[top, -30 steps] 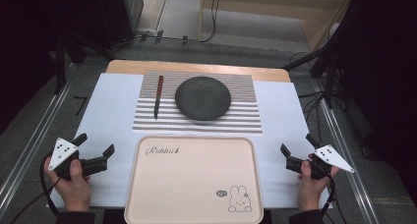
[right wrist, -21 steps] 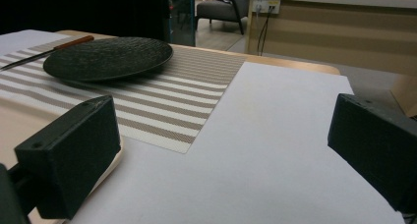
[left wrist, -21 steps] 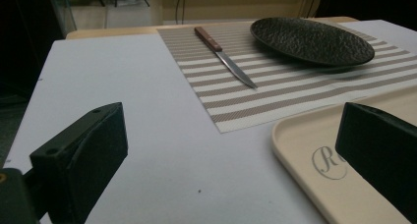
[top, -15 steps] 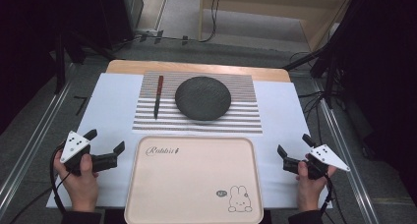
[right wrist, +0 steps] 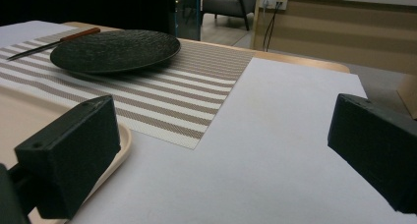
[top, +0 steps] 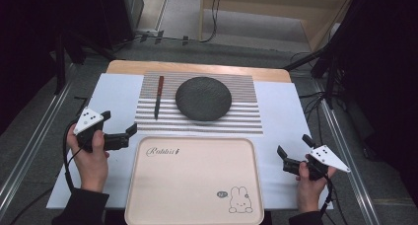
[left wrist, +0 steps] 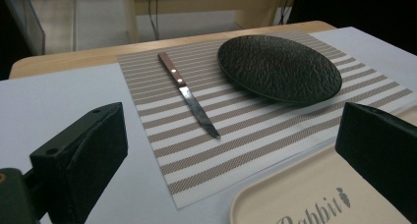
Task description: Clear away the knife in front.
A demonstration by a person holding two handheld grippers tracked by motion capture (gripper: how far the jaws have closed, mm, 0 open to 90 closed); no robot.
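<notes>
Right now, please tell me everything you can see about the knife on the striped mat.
The knife is slim, with a reddish-brown handle that looks like wood, carrying two small pale rivets, and a narrow dark metal blade ending in a point. It lies flat on the striped mat, to the left of the dark round plate and apart from it. Its handle points to the far edge of the table, its tip toward the tray. Nothing touches it but the mat; both tongs are away from it.

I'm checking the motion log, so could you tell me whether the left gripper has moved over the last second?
Yes. The left gripper has moved forward along the tray's left edge, toward the knife.
</notes>
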